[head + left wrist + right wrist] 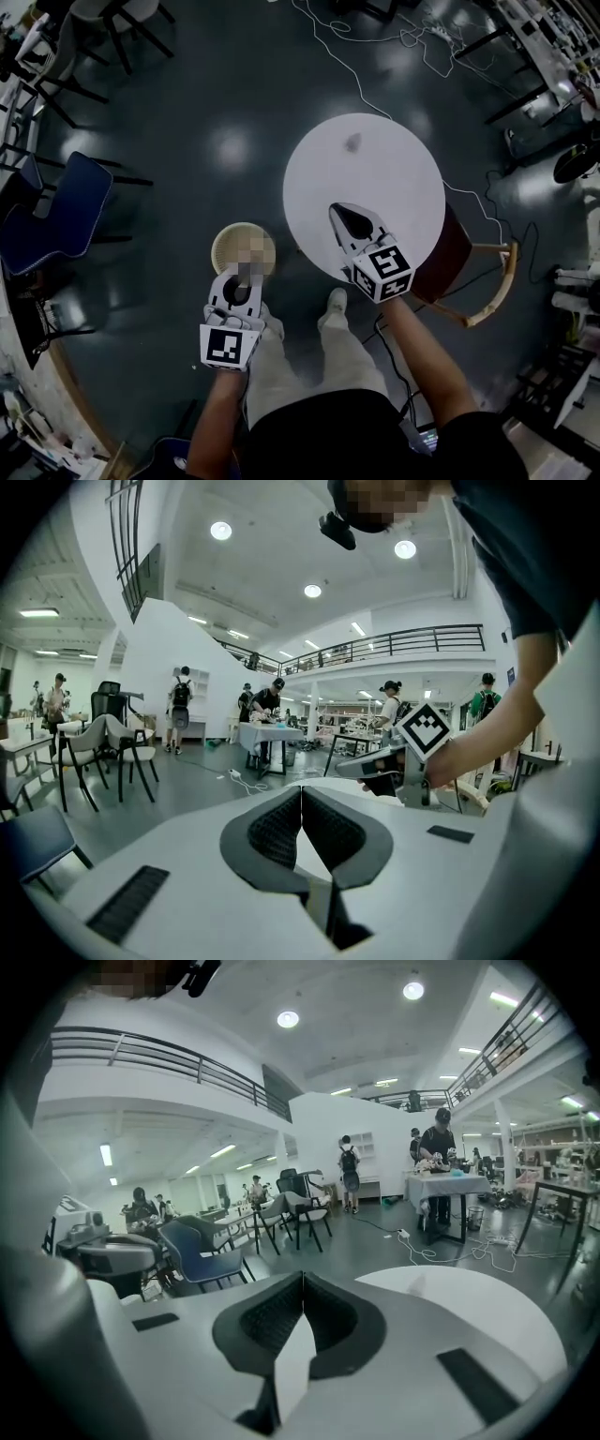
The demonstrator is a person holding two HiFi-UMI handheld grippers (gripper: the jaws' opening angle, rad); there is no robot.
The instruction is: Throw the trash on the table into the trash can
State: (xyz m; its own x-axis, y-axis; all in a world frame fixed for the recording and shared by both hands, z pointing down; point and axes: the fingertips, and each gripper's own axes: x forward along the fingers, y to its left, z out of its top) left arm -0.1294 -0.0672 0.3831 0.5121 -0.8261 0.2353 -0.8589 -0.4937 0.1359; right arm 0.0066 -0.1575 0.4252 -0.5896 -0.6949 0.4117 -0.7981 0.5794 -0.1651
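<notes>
A small grey scrap of trash (pixel 352 142) lies on the far part of the round white table (pixel 394 169). The round beige trash can (pixel 225 246) stands on the floor to the table's left. My left gripper (pixel 241 277) hovers over the can's near rim, its jaws shut with nothing in them (pixel 301 797). My right gripper (pixel 341 210) is over the table's near edge, well short of the scrap. Its jaws are also shut and empty (pixel 302 1283). In the right gripper view the table (pixel 478 1312) stretches ahead to the right.
A blue chair (pixel 61 211) stands at the far left, with dark chairs behind it. White cables (pixel 347 56) trail over the dark floor beyond the table. A wooden-framed seat (pixel 483 272) sits close against the table's right side. People stand at distant tables (pixel 436 1171).
</notes>
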